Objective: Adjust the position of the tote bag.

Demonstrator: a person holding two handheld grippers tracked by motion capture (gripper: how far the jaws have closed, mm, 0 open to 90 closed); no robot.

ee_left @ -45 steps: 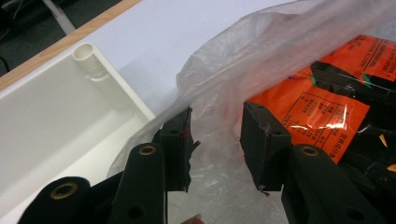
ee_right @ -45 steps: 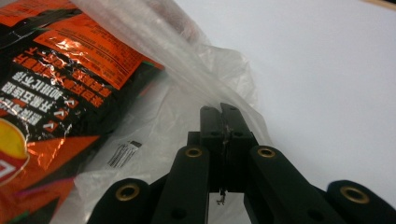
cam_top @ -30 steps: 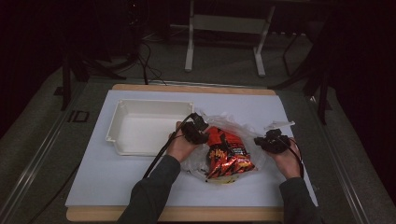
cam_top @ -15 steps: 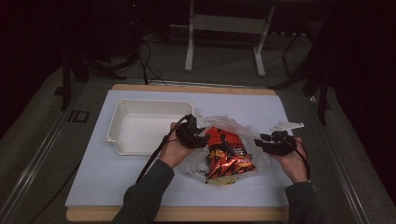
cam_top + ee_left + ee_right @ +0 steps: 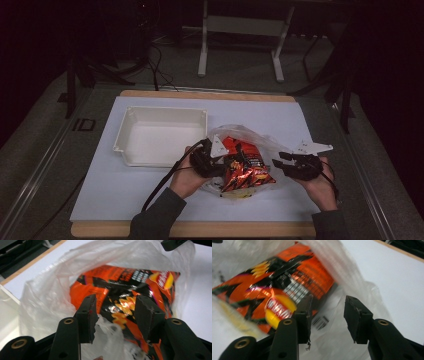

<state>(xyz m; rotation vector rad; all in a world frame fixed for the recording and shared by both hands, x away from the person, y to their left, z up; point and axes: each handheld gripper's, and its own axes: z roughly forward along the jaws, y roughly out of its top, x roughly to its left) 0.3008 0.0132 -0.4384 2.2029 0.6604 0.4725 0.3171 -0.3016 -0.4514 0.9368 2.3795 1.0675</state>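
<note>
The orange chip bag (image 5: 243,169) lies inside the clear plastic bag (image 5: 270,145), just right of the white tray (image 5: 162,135). My left gripper (image 5: 212,159) has just been opening and stands wide at the plastic's left edge, nothing pinched; my right gripper (image 5: 286,162) gapes too, its jaws bare. With neither holding, the loose film may slump shut over the chips, or snag a pad.

The right gripper (image 5: 327,318) holds its jaws apart over a clear plastic bag (image 5: 352,277) containing an orange-and-black chip packet (image 5: 287,282); nothing sits between them; white table surface (image 5: 397,277) lies beyond
</note>
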